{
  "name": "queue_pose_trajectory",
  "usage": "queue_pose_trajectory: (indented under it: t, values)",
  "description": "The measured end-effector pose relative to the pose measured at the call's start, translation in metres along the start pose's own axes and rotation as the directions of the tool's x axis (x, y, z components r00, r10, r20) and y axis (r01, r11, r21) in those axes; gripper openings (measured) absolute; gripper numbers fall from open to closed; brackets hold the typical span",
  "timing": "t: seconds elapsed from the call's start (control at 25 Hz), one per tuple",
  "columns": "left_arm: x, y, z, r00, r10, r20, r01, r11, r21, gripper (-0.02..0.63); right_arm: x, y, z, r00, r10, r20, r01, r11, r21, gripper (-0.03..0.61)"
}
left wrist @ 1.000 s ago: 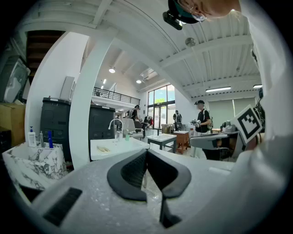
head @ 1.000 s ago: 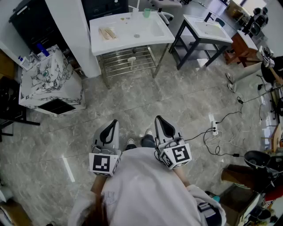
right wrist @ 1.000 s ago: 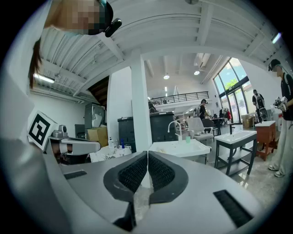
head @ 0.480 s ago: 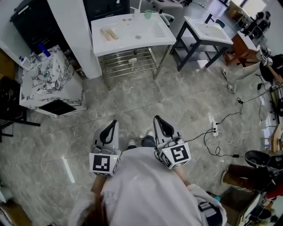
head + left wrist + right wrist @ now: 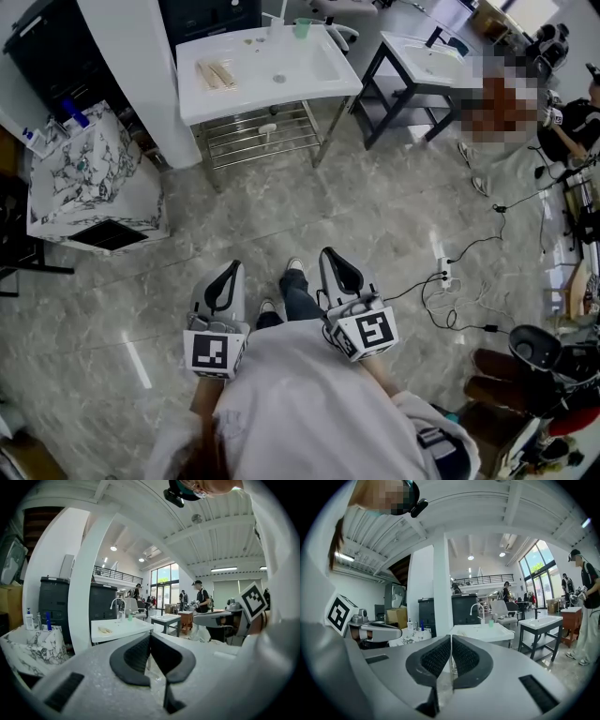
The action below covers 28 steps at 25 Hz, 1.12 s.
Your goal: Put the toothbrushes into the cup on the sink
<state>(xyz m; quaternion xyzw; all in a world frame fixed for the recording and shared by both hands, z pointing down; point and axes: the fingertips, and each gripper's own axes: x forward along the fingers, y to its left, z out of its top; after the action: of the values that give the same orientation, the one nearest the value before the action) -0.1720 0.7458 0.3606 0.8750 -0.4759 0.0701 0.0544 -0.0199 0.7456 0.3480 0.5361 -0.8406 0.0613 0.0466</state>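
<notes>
The left gripper [image 5: 231,270] and the right gripper [image 5: 330,255] are both closed, with nothing between the jaws. Far ahead, the toothbrushes [image 5: 215,73] lie on the left side of the white sink [image 5: 272,101]. The green cup [image 5: 302,28] stands at its far edge.

The head view looks from up high, over the person [image 5: 309,403], almost straight down at the floor [image 5: 375,206]. The white sink [image 5: 314,70] sits far off at the top of it. The left gripper view and right gripper view are low and look flat across the room, each along its own jaws. All three see that sink, far away.
</notes>
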Motion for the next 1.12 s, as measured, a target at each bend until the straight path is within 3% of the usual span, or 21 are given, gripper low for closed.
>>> queue_pose_trajectory:
  t: [0.28,0.76,1.12]
  values:
    - [0.058,0.006,0.005,0.999,0.052,-0.014,-0.052,0.998,-0.025,0.013,0.038,-0.055,0.001,1.000,0.018,-0.007,-0.017,0.999,0.027,0.017]
    - [0.189,-0.001,0.062,0.990,0.111,0.093,-0.107,0.993,-0.047,0.013,0.112,-0.178,0.029,0.998,0.066,0.020,-0.066,0.998,0.019,0.017]
    - [0.228,0.004,0.054,0.991,0.125,0.048,-0.123,0.991,-0.045,0.013,0.128,-0.219,0.021,0.999,0.051,-0.002,-0.051,0.997,0.056,0.017]
